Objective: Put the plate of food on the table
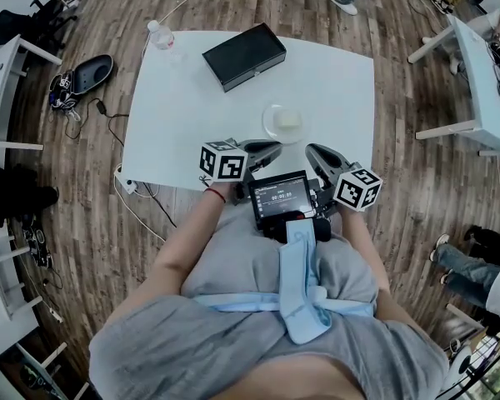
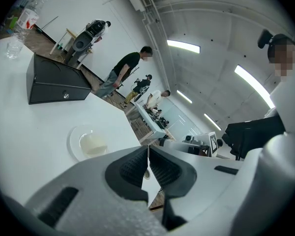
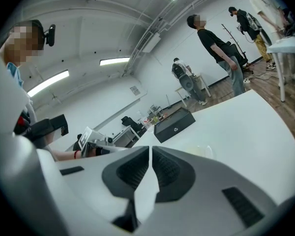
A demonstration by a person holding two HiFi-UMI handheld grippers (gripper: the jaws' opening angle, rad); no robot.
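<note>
A clear glass plate (image 1: 282, 122) with a pale block of food stands on the white table (image 1: 183, 115), near its front edge. The left gripper view shows the plate (image 2: 88, 142) just beyond the jaws, to their left. My left gripper (image 1: 263, 149) hovers at the table's near edge, just short of the plate, its jaws pressed together with nothing between them (image 2: 148, 149). My right gripper (image 1: 320, 153) is beside it, a little right of the plate, also shut and empty (image 3: 150, 149). In the right gripper view only the plate's rim (image 3: 202, 151) peeks over the jaws.
A black case (image 1: 243, 55) lies at the table's far side and a water bottle (image 1: 160, 35) stands at its far left corner. Other white tables (image 1: 483, 90) are to the right. Shoes (image 1: 82, 77) and cables lie on the wood floor at left. A person (image 2: 123, 70) stands beyond the table.
</note>
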